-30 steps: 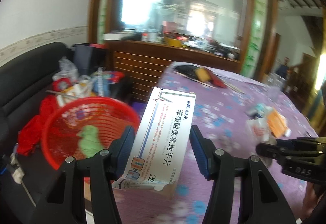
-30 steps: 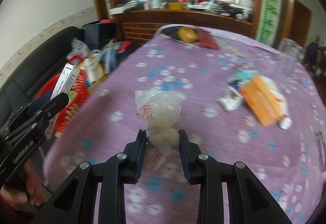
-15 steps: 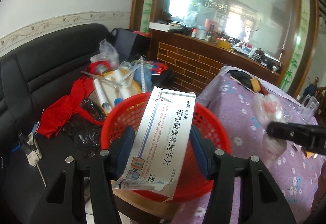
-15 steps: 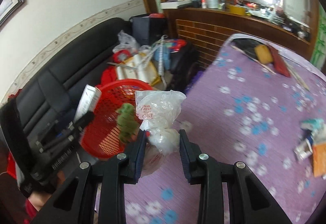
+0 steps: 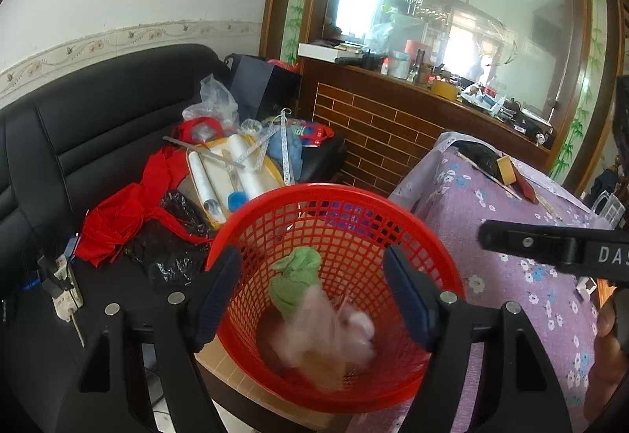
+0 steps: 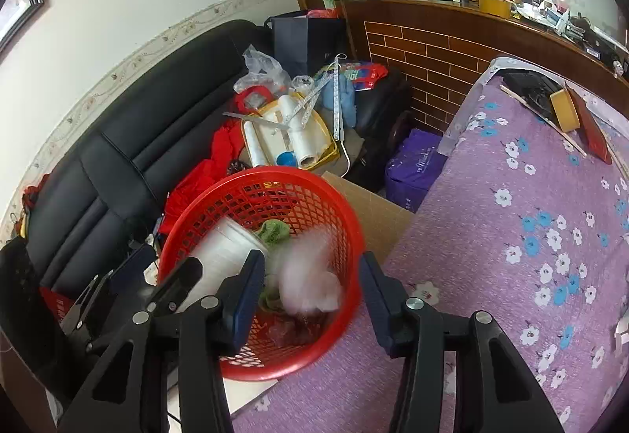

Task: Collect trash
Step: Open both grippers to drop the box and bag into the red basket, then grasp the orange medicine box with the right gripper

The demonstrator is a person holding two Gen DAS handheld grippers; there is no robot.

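Dropping trash, both grippers, left gripper (image 5: 312, 295) and right gripper (image 6: 310, 297), have just opened their jaws wide and hold nothing. The blurry plastic bag (image 6: 310, 275), maybe falling still, could bounce out past the red basket's (image 6: 346, 205) rim at 3 o'clock onto the counter (image 6: 511, 236).

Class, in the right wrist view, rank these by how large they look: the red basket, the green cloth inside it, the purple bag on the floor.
1. red basket
2. purple bag, farther away, so its true size is unsure
3. green cloth

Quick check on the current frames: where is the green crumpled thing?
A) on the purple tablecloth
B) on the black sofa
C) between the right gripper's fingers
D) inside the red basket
D: the green crumpled thing lies inside the red basket, below its rim, next to a blurred pale bag; no fingers touch it, and both wrist views show it there.
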